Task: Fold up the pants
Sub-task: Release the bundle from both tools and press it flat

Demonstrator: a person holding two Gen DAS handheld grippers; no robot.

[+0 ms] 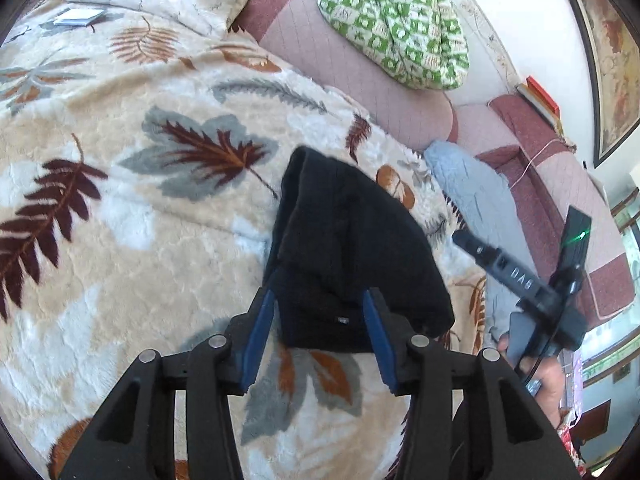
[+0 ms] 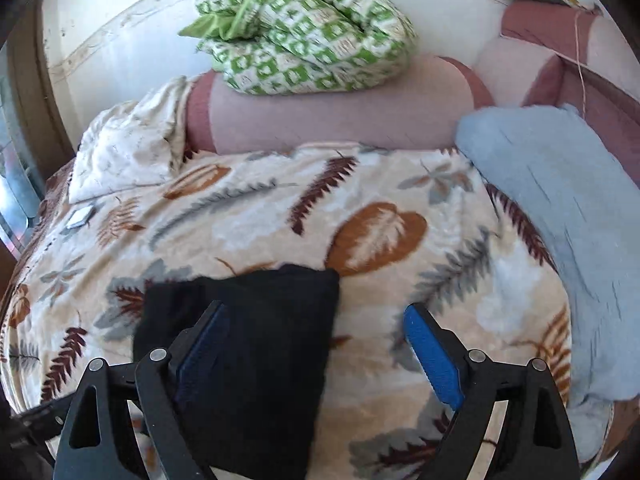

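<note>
Pants [image 1: 352, 248] look already folded down into a compact black bundle, lying on the leaf-print blanket [image 1: 120, 220] on the bed. From the left wrist view, the left hand-held gripper [image 1: 320, 332] sits over the near edge of the bundle with its blue pads spread wide, nothing pinched. The right hand-held gripper [image 1: 520, 276] shows off to the side, clear of the cloth.

Right wrist view: the right hand-held gripper [image 2: 320, 344] is wide too, left pad over the black fabric, right pad over bare blanket. A light blue cloth [image 2: 560, 220] lies just beside.

My guess is the folding's basically done, so next is either a final tidy press or just backing off.
</note>
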